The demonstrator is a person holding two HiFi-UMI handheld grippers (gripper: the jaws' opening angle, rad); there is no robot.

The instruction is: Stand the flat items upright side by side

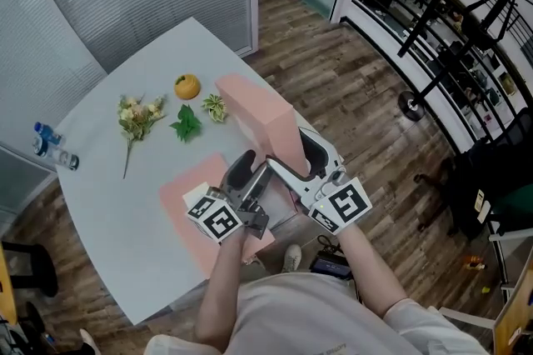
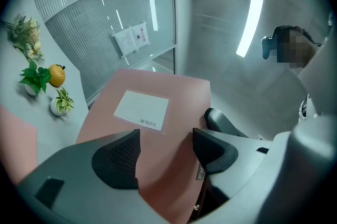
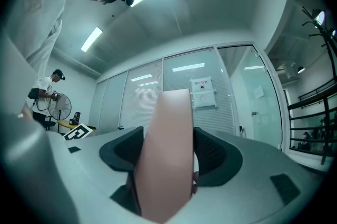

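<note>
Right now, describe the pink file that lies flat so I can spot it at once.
On the pale grey table, at the edge nearest the person, a flat pink rectangular file lies by the left gripper. Unlike its twin, the upright pink file clamped in the right gripper, it rests flat.

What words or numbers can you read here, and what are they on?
"M G": the start of the small print on the white label on the pink folder; the rest is too blurred to read.
White sign on the glass wall: too small to read.
</note>
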